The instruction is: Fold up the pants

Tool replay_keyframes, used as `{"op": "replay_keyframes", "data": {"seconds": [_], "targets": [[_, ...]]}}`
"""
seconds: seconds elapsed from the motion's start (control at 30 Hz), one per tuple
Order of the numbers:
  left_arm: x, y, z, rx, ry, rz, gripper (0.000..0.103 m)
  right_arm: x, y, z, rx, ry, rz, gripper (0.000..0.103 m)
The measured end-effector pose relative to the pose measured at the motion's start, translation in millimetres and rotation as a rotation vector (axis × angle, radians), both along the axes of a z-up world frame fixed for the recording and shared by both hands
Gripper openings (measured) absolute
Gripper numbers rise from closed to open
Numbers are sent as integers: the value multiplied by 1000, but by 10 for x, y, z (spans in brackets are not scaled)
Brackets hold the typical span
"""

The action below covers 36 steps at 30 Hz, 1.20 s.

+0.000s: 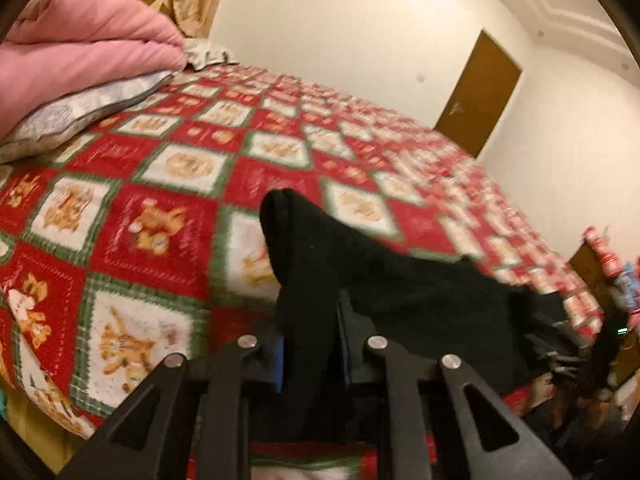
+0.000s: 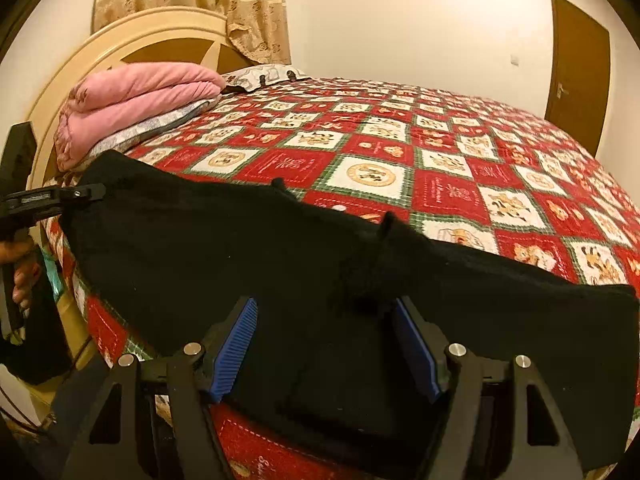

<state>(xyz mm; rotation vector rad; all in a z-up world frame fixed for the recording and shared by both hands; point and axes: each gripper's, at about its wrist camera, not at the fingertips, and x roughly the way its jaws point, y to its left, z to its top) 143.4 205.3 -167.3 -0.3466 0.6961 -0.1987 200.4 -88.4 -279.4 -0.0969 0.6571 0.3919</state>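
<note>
Black pants (image 2: 224,256) hang spread across the near edge of the bed, lifted off it. In the left wrist view my left gripper (image 1: 310,312) is shut on a bunched corner of the pants (image 1: 312,248), which stands up between the jaws. The same gripper (image 2: 86,192) shows at the far left of the right wrist view, holding the pants' left end. My right gripper (image 2: 326,320) is open; its blue pads (image 2: 236,344) stand wide apart on either side of the cloth near a belt loop, not pinching it.
The bed has a red, white and green checked quilt (image 2: 440,160). A folded pink blanket (image 2: 136,100) on a grey pillow lies by the headboard at far left. A brown door (image 2: 580,68) stands in the far right wall.
</note>
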Motion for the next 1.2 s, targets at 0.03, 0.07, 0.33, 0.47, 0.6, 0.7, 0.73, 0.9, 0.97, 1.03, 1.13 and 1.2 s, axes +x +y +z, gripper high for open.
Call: {"op": "replay_keyframes", "data": {"seconds": [0.03,0.07,0.33,0.47,0.6,0.7,0.73,0.9,0.97,1.03,1.13,1.2], "targets": [[-23,-13,79,-36,-13,-10,20,10,-43,25,11,8,-7,71],[-31,-17,129,-60,-24,-17,20,21,-92,53,24,17,-15,71],[-123,-397,769,-163,-148,-141,20,-8,-722,320,71,64,-113,71],[-75,-805,1084,-147,-197,-227,20,-127,-1221,438,82,52,-184,71],[20,-1335,1300,-99,-217,-323,20,-226,-1652,500,104,27,-264,71],[92,-1762,1374,-61,-210,-394,20,-270,-1897,493,128,23,-306,71],[88,-1876,1380,-49,-207,-411,20,-290,-1984,474,141,22,-318,71],[93,-2544,1382,15,-178,-513,20,-277,-2284,392,181,32,-384,71],[92,-2790,1354,41,-160,-551,20,-264,-2382,389,207,36,-414,71],[122,-3023,1278,63,-133,-590,20,-266,-2462,397,228,30,-434,71],[147,-3323,1172,88,-102,-634,20,-249,-2549,382,238,23,-461,71],[166,-3517,1062,122,-92,-656,20,-229,-2591,342,247,31,-474,71]]}}
